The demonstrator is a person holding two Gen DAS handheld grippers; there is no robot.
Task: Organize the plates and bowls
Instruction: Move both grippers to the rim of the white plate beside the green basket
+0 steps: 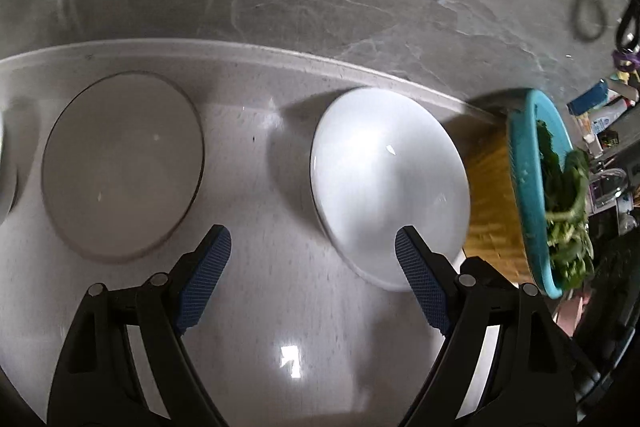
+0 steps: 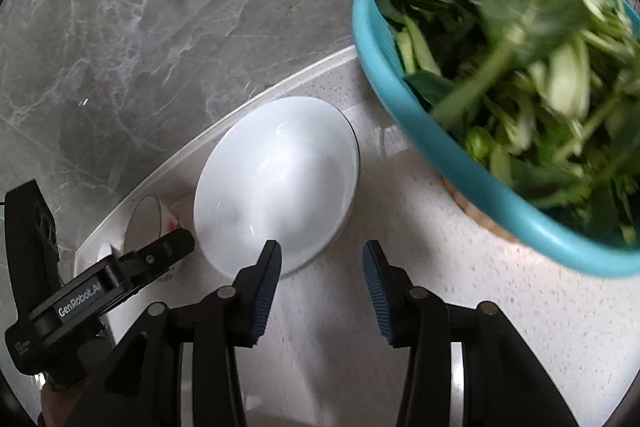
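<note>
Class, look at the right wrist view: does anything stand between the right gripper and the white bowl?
Nothing visible does. The right gripper is open just short of the white bowl, with only bare counter between. The blue colander of greens sits off to the right, clear of that path.

left wrist: looks down, near counter | right wrist: same, from the right | shared: white bowl

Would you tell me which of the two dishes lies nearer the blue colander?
The white bowl; it sits right beside the colander, while the grey dish lies farther left.
</note>
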